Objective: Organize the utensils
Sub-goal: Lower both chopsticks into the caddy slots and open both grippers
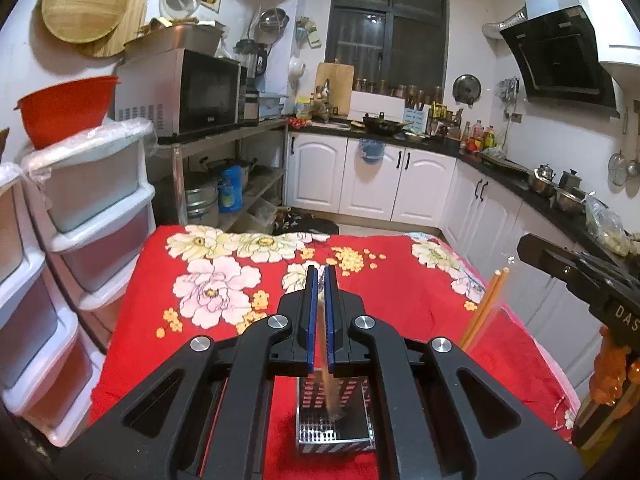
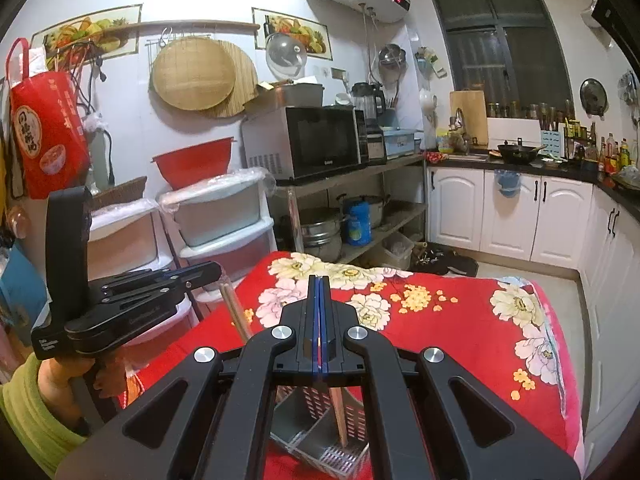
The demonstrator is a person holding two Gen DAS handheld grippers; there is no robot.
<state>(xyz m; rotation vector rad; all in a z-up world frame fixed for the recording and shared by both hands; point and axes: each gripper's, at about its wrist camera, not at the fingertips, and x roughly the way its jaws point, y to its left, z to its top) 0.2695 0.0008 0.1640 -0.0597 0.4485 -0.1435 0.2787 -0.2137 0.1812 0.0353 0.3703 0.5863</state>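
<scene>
- The left claw (image 1: 322, 280) is pressed together, pinching a blurred pair of tan wooden chopsticks (image 1: 329, 384) that hangs straight below its blue pads, so the tips can drop into the caddy.
- The right claw (image 2: 320, 284) is likewise pressed together, on a darker brown wooden chopstick set (image 2: 341, 416). Its lower end is already inside a compartment.
- The perforated, rectangular steel utensil caddy (image 2: 320, 446) sits directly under both claws, on the red flowered cloth (image 1: 380, 292) that spreads ahead of them.
- Each claw is close beside the other, angled toward the same caddy. I judge the likeliest snag is the sticks knocking each other or the caddy's divider.
- Left of the claws stands a stack of white plastic drawers (image 1: 100, 216) carrying a red plastic basin (image 1: 66, 108).
- Far ahead are a grey microwave (image 2: 308, 144) and white cabinets (image 1: 372, 180), well clear of the work.
</scene>
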